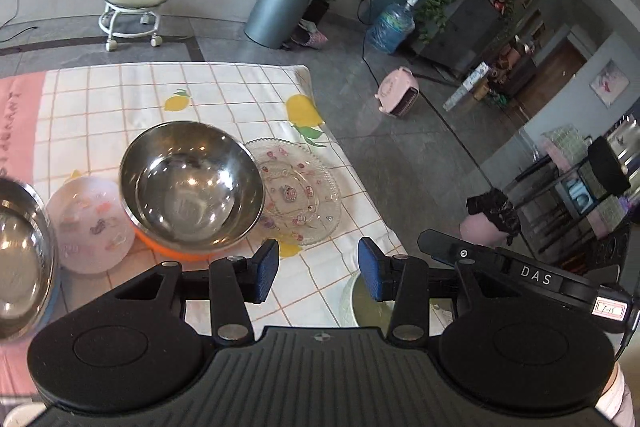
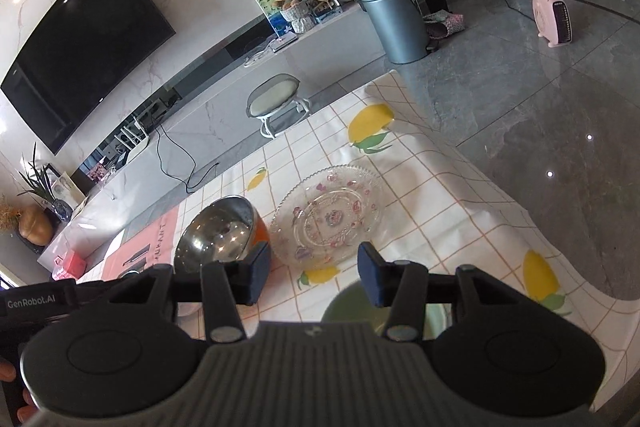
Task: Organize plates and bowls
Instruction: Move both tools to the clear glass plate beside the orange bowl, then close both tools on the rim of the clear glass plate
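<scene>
Two grippers hang over the table with nothing in them: our left gripper [image 1: 318, 271] has its blue pads spread wide, and our right gripper [image 2: 312, 273] is just as wide. Below the right one sits a pale green bowl [image 2: 352, 303], partly hidden under the fingers. Ahead lies the clear glass plate [image 1: 302, 191] with pink flowers, flat on the lemon tablecloth [image 1: 224, 87]. Its rim touches or sits just beside the steel bowl [image 1: 192, 183] with the orange outside. Left of that are a frosted pink bowl [image 1: 90, 223], upside down, and a second steel bowl [image 1: 20, 259]. For the plate, we judge a low approach best: one pad slipped under the raised rim on the free side, squeezing gently since glass slips and chips.
</scene>
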Action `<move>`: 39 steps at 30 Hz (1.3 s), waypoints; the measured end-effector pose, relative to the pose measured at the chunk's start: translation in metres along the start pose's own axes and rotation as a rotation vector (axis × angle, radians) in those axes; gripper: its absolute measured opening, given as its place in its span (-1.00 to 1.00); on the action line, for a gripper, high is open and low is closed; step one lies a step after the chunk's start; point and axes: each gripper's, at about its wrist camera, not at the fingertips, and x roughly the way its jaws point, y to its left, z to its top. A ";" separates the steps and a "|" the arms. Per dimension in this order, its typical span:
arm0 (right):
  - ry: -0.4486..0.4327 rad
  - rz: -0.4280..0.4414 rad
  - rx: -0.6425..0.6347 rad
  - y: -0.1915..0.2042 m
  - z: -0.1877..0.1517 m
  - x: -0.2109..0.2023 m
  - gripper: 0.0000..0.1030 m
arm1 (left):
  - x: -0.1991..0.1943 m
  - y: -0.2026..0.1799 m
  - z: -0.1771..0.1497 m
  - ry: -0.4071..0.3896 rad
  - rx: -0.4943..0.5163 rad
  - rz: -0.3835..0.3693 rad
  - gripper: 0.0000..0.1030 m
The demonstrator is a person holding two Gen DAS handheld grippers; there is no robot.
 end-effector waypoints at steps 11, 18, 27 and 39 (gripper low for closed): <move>0.205 0.019 0.189 -0.051 0.038 0.081 -0.07 | 0.091 -0.010 0.076 0.199 0.210 0.209 -0.04; 0.294 0.031 0.284 -0.078 0.050 0.115 -0.05 | 0.150 0.010 0.096 0.343 0.257 0.298 -0.04; 0.368 0.091 0.323 -0.092 0.045 0.139 -0.16 | 0.191 0.027 0.102 0.468 0.265 0.338 -0.10; 0.407 0.149 0.419 -0.098 0.038 0.155 -0.53 | 0.193 0.032 0.098 0.504 0.184 0.278 -0.31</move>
